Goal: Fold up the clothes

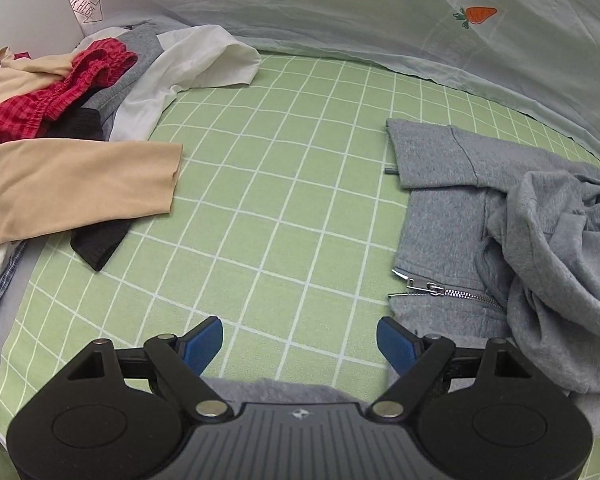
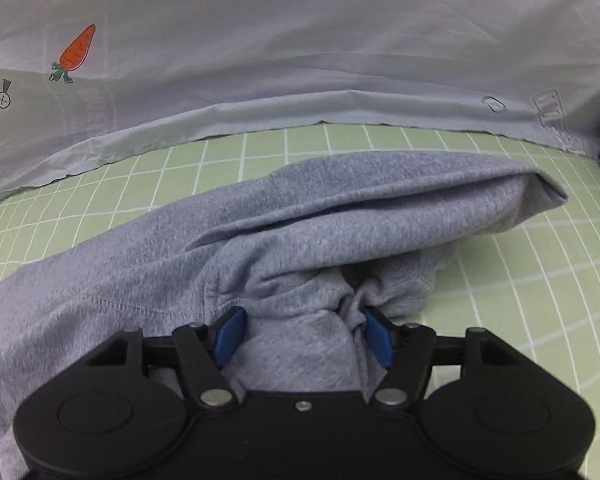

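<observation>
A grey fleece zip jacket point(image 1: 452, 216) lies crumpled on the right of the green checked sheet point(image 1: 284, 184), its metal zipper point(image 1: 448, 292) showing near the front. My left gripper point(image 1: 300, 340) hovers open over bare sheet just left of the jacket, with nothing between its blue pads; a grey fabric edge lies under its base. In the right wrist view the same grey jacket point(image 2: 340, 208) fills the middle. My right gripper point(image 2: 304, 336) is partly closed on a thick bunch of it, and the cloth gathers into creases at the right pad point(image 2: 378, 336).
A pile of other clothes sits at the left: a beige garment point(image 1: 72, 184), a red checked one point(image 1: 60, 92), a white one point(image 1: 188, 60) and a black piece point(image 1: 98, 242). A pale sheet with a carrot print point(image 1: 478, 14) hangs along the back.
</observation>
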Demonstrator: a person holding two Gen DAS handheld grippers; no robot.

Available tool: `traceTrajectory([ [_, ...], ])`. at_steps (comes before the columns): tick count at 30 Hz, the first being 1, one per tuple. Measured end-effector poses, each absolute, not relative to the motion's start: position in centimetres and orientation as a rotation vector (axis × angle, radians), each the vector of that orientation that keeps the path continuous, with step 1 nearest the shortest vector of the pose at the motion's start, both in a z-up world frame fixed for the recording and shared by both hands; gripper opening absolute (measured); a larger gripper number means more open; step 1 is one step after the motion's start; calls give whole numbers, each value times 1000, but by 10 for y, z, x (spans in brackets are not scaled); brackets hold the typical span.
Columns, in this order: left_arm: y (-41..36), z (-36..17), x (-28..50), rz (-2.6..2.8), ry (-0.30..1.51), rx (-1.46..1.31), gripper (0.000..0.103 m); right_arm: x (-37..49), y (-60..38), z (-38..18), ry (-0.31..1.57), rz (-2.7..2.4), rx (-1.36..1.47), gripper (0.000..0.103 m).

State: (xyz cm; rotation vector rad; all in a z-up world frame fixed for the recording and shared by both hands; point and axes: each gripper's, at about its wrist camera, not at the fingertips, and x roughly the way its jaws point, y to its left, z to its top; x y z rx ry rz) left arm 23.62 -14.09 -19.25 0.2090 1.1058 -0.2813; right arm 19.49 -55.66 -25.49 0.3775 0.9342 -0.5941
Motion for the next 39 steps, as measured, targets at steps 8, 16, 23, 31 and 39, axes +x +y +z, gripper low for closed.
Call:
traceTrajectory([
  [8,-129,-206,217,-239,1169,192,85,183,-516,-221,863,-643,263,92],
  [16,-110,-227,197,-228,1265,137,85,63,-433,-201,755,-793,352,100],
  [23,-116,-235,181,-299,1286,182,85,43,-379,-213,816,-695,435,100],
  [31,-109,-238,163,-376,1265,259,86,59,-318,-232,891,-515,421,98],
  [39,-96,-235,161,-379,1270,247,86,63,-288,-253,969,-422,431,58],
])
